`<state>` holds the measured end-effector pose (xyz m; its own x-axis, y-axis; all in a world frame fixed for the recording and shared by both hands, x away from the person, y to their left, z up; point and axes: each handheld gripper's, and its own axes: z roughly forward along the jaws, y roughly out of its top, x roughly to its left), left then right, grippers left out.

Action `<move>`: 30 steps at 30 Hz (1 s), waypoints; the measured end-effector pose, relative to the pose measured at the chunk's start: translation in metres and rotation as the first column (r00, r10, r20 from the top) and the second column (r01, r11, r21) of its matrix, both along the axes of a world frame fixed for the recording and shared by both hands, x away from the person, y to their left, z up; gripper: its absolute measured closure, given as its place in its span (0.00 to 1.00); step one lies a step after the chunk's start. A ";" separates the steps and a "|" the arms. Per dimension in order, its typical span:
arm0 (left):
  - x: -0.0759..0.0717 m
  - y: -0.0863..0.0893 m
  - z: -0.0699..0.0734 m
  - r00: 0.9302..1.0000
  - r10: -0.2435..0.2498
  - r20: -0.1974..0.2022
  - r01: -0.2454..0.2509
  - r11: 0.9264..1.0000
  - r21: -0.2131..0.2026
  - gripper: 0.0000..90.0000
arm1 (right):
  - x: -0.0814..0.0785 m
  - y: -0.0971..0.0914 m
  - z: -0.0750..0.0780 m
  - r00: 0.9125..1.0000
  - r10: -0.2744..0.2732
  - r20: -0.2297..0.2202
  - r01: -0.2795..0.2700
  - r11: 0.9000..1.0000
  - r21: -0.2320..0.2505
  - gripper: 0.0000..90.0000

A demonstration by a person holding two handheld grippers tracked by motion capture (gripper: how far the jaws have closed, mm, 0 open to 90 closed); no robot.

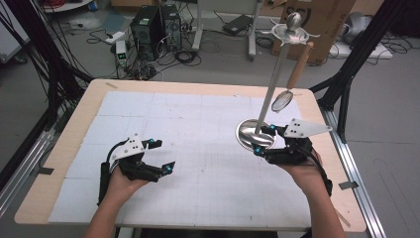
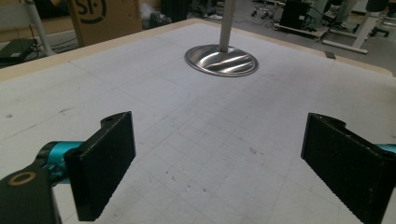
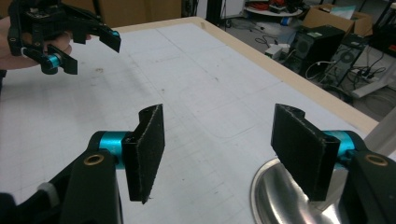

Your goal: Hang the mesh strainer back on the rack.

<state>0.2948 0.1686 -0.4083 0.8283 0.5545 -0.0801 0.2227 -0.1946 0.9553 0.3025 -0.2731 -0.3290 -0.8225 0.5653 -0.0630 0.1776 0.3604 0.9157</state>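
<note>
A metal stand rises from a round steel base [image 1: 251,134] at the right of the white mat; its pole [image 1: 271,89] leans up to a hooked top [image 1: 293,30]. A wooden-handled spoon [image 1: 292,79] hangs from one hook. My right gripper [image 1: 265,140] hovers open just in front of the base [image 3: 285,196], jaws wide with nothing between them. My left gripper [image 1: 163,156] is held open over the mat's left part, empty, and it faces the base [image 2: 221,60]. The left gripper [image 3: 81,44] also shows far off in the right gripper view.
The white gridded mat [image 1: 198,148] covers a wooden table [image 1: 69,134]. Black frame posts [image 1: 356,54] stand at both sides. Computer towers [image 1: 156,25], cables and a cardboard box [image 1: 322,20] sit on the floor beyond the far edge.
</note>
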 end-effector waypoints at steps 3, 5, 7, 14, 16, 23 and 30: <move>0.001 0.001 0.000 1.000 0.003 0.002 -0.003 1.000 -0.003 0.12 | 0.000 0.001 -0.007 1.000 0.001 -0.013 -0.001 1.000 -0.010 0.37; 0.001 0.000 0.000 1.000 0.004 0.003 -0.004 1.000 0.000 0.12 | 0.000 0.002 -0.011 1.000 -0.011 -0.024 0.010 1.000 -0.022 0.37; 0.001 -0.001 0.000 1.000 0.003 0.002 -0.003 1.000 0.002 0.12 | 0.000 0.001 -0.016 0.999 -0.020 -0.034 0.019 1.000 -0.016 0.37; 0.000 -0.005 -0.001 1.000 -0.007 0.006 0.007 1.000 0.023 0.12 | -0.001 -0.002 -0.036 0.996 -0.051 -0.076 0.049 0.999 -0.018 0.33; -0.001 -0.006 -0.002 1.000 -0.009 0.006 0.009 1.000 0.029 0.12 | -0.001 -0.002 -0.041 0.995 -0.055 -0.082 0.054 0.998 -0.014 0.32; -0.002 -0.007 -0.002 1.000 -0.010 0.006 0.010 0.999 0.034 0.12 | -0.001 0.001 -0.052 0.991 -0.063 -0.119 0.060 0.998 -0.031 0.28; -0.001 -0.007 -0.003 1.000 -0.008 0.003 0.008 0.999 0.041 0.12 | 0.001 0.002 -0.054 0.987 -0.072 -0.141 0.067 0.997 -0.042 0.28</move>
